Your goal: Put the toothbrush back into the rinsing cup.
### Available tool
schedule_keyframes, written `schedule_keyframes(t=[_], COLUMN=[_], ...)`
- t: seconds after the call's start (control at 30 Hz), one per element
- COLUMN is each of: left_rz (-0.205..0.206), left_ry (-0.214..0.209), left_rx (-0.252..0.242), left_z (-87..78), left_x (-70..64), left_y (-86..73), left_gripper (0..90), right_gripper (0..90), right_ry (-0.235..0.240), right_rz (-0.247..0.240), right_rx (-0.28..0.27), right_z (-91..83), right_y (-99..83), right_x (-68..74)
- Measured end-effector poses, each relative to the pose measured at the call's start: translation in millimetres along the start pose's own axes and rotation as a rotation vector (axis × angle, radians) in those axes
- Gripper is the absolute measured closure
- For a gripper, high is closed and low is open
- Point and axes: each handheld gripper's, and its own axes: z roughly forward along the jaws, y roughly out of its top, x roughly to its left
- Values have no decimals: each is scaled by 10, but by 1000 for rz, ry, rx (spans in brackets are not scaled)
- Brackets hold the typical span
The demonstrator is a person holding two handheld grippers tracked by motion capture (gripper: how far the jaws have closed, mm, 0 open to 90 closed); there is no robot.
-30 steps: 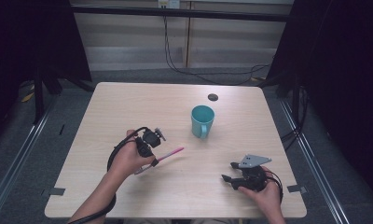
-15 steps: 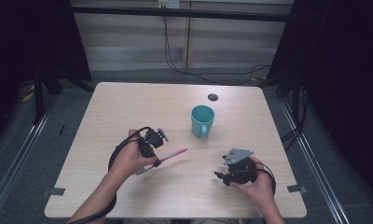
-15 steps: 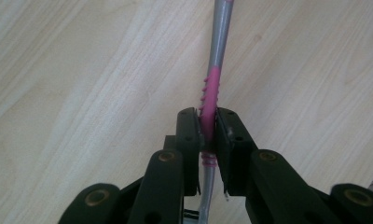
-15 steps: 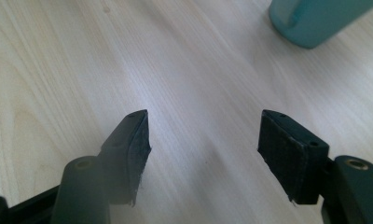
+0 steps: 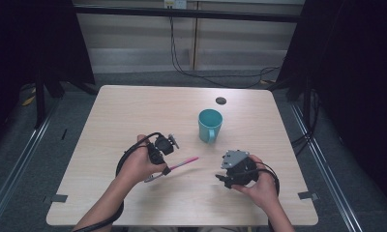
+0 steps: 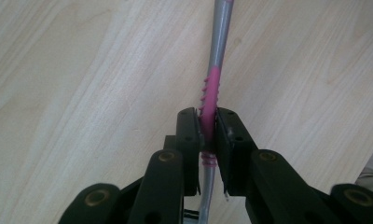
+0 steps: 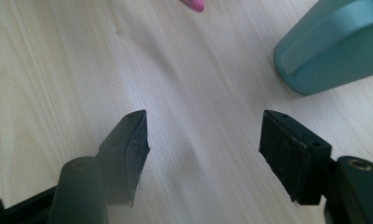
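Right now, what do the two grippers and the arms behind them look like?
Both grippers are black. The left gripper has two flat black jaws on arms with brass-coloured pivot pins, and a black cable loops from it. The right gripper has dark padded jaws, a grey three-cornered plate on top and a black cable. Forearms are bare, no sleeves.

Toothbrush (image 6: 211, 93) head cut off at top edge; mug (image 7: 331, 44) cropped.
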Motion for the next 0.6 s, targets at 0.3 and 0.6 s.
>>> schedule_keyframes(t=[0.3,0.6], left_rz=[20,39], left_ry=[-18,-32], left_rx=[6,-6], left_z=[38,30], left_x=[-57,-132], left_y=[68,170], left_gripper=[802,802], right_gripper=[328,331], right_ry=[-3,-8], right_rz=[-49,-76], right_rx=[3,-18], right_z=[1,-22], right_y=[111,193], right_x=[2,-19])
